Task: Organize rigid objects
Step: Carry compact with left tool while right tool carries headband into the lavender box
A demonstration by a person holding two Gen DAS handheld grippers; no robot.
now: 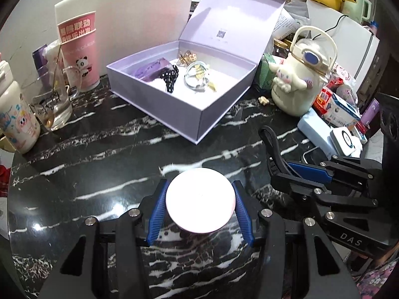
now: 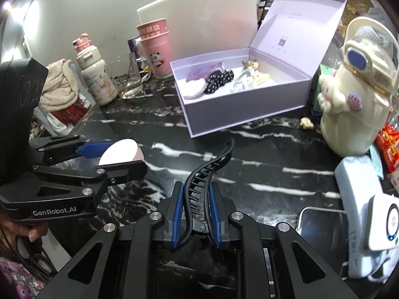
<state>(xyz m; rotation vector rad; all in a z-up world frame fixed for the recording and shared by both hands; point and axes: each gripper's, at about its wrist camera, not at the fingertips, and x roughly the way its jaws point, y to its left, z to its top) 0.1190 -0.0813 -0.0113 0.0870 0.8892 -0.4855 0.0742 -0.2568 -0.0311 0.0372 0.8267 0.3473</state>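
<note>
My left gripper (image 1: 200, 200) is shut on a round pink compact (image 1: 200, 199), held just above the black marble table. It also shows in the right wrist view (image 2: 122, 153) at the left. My right gripper (image 2: 197, 199) is shut on a black hair clip (image 2: 207, 174), which also shows in the left wrist view (image 1: 271, 142) at the right. An open lilac box (image 1: 179, 109) stands beyond both grippers; it holds a purple item, a black dotted scrunchie (image 1: 170, 79), a silver ring and gold pieces.
A pink paper cup (image 1: 79, 49), a glass mug (image 1: 53, 99) and a white bottle (image 1: 15, 114) stand at the left. A cream cartoon bottle (image 1: 299, 82), packets, a blue power bank (image 2: 356, 199) and a phone (image 2: 321, 226) crowd the right.
</note>
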